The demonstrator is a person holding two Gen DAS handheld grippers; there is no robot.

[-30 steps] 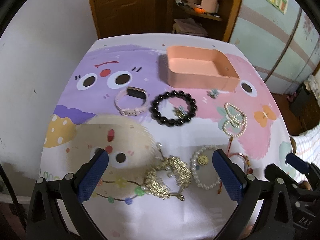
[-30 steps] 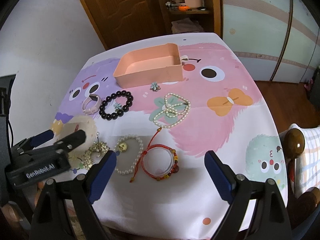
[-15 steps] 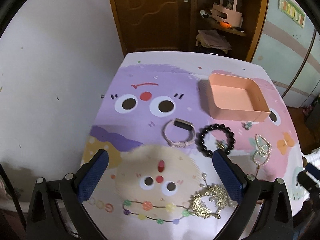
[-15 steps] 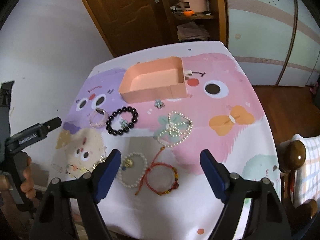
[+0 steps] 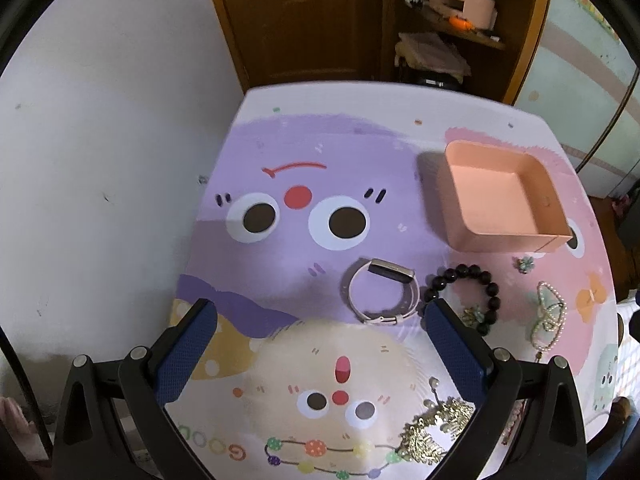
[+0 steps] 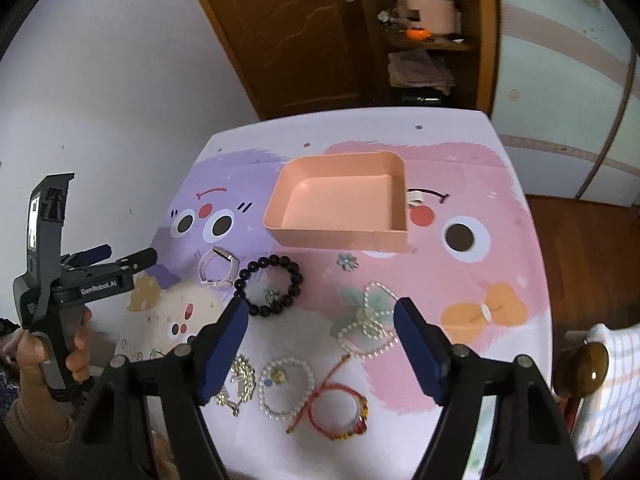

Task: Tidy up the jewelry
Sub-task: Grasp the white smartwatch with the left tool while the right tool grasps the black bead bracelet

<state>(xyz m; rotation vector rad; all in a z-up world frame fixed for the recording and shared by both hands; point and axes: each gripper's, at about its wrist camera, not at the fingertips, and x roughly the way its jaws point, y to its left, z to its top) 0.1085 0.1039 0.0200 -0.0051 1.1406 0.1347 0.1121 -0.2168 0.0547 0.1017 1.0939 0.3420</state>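
Tabletop (image 6: 500, 264) with cartoon print, jewelry all loose on it. Pink tray (image 6: 340, 204) at the far middle, nothing inside. Left gripper (image 5: 320, 340) and right gripper (image 6: 320, 336) both above the near edge, fingers spread wide, grasping nothing. Black bead bracelet (image 6: 269, 286) beside pink watch (image 6: 218, 268); pearl bracelet (image 6: 286, 386) touching red cord bracelet (image 6: 340, 414).

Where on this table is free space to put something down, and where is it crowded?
Free: the purple patch left of the pink tray and behind the watch band; the pink area right of the pearl necklace. Crowded: the near edge, with the gold piece, pearl bracelet and red bracelet.
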